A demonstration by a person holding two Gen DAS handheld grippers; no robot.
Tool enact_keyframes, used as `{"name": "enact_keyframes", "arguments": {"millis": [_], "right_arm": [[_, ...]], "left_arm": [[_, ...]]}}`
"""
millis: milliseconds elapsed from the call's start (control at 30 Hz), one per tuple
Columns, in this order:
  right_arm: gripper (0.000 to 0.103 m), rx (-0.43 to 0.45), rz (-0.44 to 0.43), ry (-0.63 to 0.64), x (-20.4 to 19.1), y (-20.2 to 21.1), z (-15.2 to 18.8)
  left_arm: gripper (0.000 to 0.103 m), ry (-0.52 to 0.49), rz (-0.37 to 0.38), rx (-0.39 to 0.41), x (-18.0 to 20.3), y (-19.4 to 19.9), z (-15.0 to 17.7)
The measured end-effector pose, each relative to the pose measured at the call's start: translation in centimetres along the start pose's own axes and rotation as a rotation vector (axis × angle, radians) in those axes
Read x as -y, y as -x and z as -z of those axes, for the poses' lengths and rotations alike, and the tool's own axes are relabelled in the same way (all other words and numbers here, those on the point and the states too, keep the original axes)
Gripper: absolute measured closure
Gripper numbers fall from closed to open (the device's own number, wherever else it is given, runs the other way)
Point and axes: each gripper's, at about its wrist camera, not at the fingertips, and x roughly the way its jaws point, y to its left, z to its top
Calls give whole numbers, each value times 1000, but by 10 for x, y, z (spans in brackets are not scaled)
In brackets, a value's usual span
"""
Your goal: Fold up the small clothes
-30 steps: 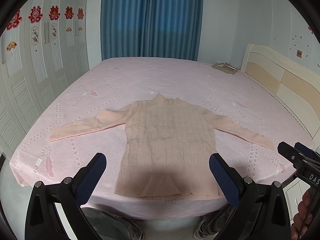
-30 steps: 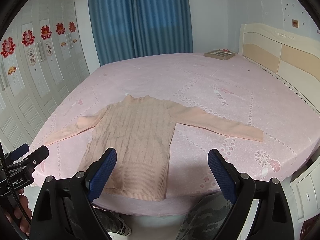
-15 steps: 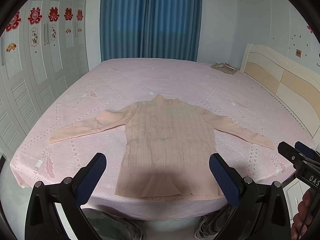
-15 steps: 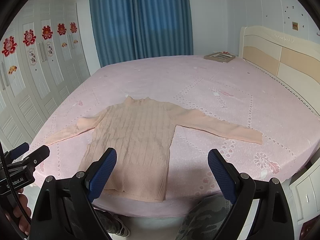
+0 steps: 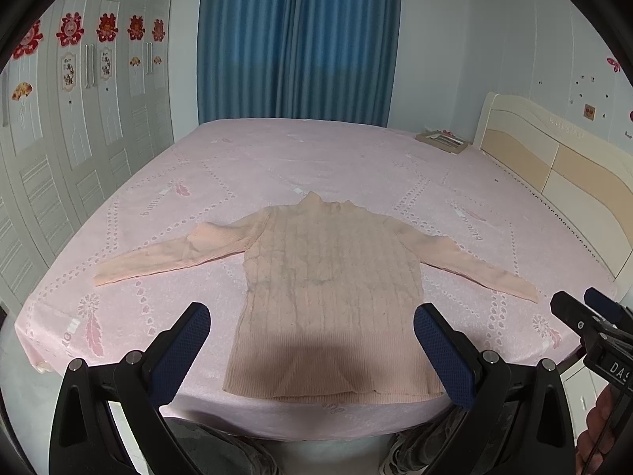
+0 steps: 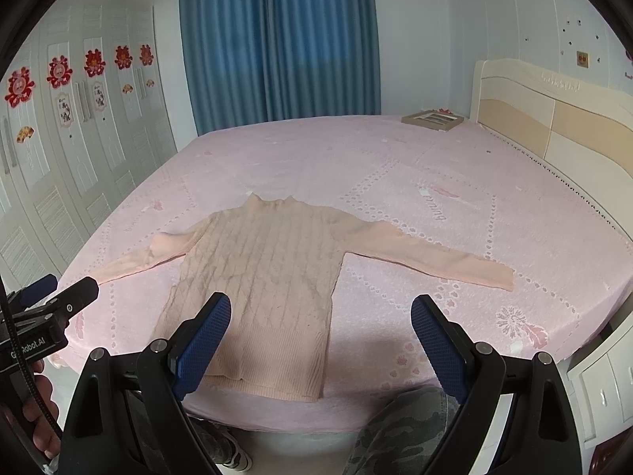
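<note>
The peach cable-knit sweater [image 5: 330, 301] lies flat at frame centre on the pink bed [image 5: 316, 158], sleeves spread, hem at the near edge. My left hand-held gripper [image 5: 312, 350] and right hand-held gripper [image 6: 320, 340] hover above it, jaws wide apart, holding nothing.

Blue curtains [image 5: 296, 39] hang behind the pink bed [image 5: 316, 166].

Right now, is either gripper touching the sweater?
Apart. Both wrist views show the left gripper and right gripper open, held short of the pink sweater.
</note>
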Motion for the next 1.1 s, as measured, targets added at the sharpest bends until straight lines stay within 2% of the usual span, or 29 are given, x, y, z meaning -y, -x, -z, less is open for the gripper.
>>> {"name": "enact_keyframes", "arguments": {"millis": [267, 533, 733, 867, 967, 1100], "right_arm": [[12, 22, 8, -9, 0, -8, 3], [12, -24, 50, 18, -12, -46, 5], [12, -47, 1, -17, -13, -81, 12], [12, -34, 55, 3, -14, -102, 17], [12, -53, 75, 15, -13, -119, 17], [12, -81, 82, 3, -8, -142, 16]], "left_arm": [[0, 17, -31, 3, -10, -14, -2], [0, 36, -94, 9, -41, -48, 10], [0, 114, -85, -92, -80, -99, 24], [4, 161, -78, -146, -115, -129, 31], [4, 186, -114, -186, -144, -149, 33], [13, 264, -96, -199, -186, -176, 36]]}}
